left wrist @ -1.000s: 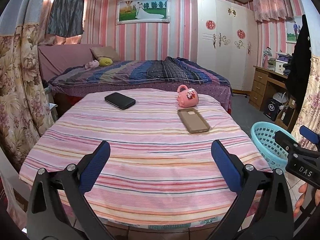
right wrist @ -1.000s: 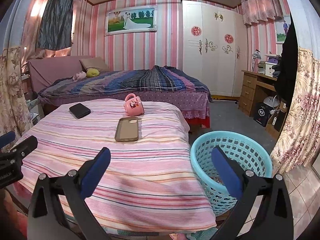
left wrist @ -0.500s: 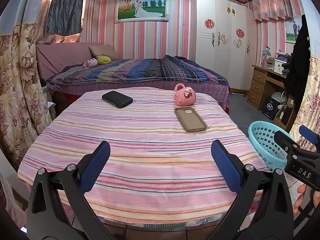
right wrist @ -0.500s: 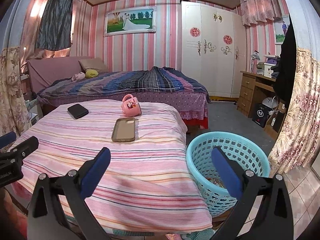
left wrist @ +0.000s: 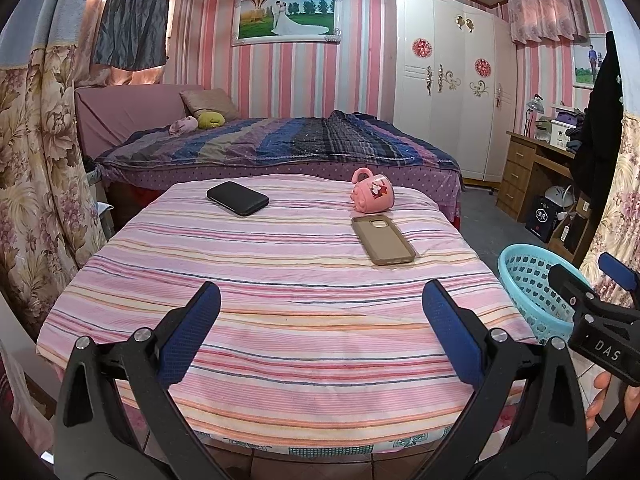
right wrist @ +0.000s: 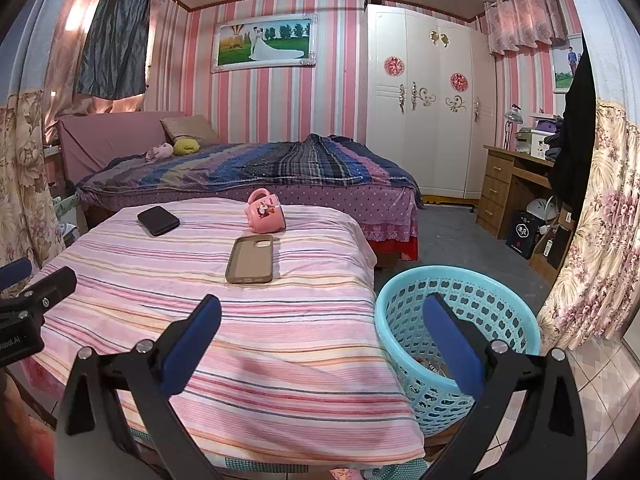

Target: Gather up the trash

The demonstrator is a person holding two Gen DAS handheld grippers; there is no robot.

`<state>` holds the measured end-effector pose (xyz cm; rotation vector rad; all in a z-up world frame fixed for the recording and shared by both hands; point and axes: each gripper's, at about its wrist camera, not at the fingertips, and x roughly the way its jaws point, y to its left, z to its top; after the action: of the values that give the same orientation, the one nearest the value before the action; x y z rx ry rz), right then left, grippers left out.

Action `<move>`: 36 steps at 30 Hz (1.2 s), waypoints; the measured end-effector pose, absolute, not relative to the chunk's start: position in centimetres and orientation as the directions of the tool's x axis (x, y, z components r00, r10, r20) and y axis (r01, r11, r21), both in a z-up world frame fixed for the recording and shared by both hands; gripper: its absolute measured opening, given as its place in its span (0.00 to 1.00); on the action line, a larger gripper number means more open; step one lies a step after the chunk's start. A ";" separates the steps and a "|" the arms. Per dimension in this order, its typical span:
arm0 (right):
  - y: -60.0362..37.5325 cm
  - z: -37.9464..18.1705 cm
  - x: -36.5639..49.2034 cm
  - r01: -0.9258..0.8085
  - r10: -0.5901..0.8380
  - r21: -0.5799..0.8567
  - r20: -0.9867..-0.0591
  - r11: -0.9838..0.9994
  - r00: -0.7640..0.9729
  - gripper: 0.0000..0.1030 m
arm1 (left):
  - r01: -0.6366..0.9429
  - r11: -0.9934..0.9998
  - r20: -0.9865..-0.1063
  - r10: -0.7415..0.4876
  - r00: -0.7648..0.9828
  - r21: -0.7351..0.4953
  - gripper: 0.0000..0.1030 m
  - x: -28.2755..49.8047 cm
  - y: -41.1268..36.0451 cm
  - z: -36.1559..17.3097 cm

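A table with a pink striped cloth (left wrist: 280, 280) holds a black phone (left wrist: 237, 198), a pink mug on its side (left wrist: 373, 196) and a brown phone case (left wrist: 383, 239). A light blue basket (right wrist: 456, 320) stands on the floor right of the table, with some small items at its bottom. My left gripper (left wrist: 320, 332) is open and empty over the table's near edge. My right gripper (right wrist: 322, 340) is open and empty, above the table's right corner and the basket's rim. The right gripper also shows in the left wrist view (left wrist: 596, 300).
A bed with a striped blanket (left wrist: 280, 144) stands behind the table. A white wardrobe (left wrist: 444, 80) and a wooden desk (left wrist: 532, 176) are at the right. Floral curtains (left wrist: 32, 168) hang at both sides. The floor at the right is tiled (right wrist: 600, 400).
Both grippers have pulled back and up a little from the table. The table and basket sit slightly farther and lower in view. Both stay open.
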<state>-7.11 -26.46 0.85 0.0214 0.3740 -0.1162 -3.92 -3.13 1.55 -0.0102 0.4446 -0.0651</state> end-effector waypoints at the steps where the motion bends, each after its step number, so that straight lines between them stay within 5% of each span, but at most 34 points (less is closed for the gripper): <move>1: -26.5 0.9 -7.1 0.118 -0.111 -0.002 -0.363 0.993 0.925 0.96 | 0.060 0.998 -0.430 -0.065 0.900 -0.025 0.95 -3.9 -3.1 1.6; 36: -26.6 1.0 -7.0 0.119 -0.115 -0.012 -0.357 0.993 0.927 0.96 | 0.053 0.998 -0.425 -0.058 0.903 -0.024 0.95 -4.0 -3.2 1.8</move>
<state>-6.99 -26.61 1.01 0.0102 0.3655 -0.1200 -4.02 -3.16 1.81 -0.0116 0.4399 -0.0570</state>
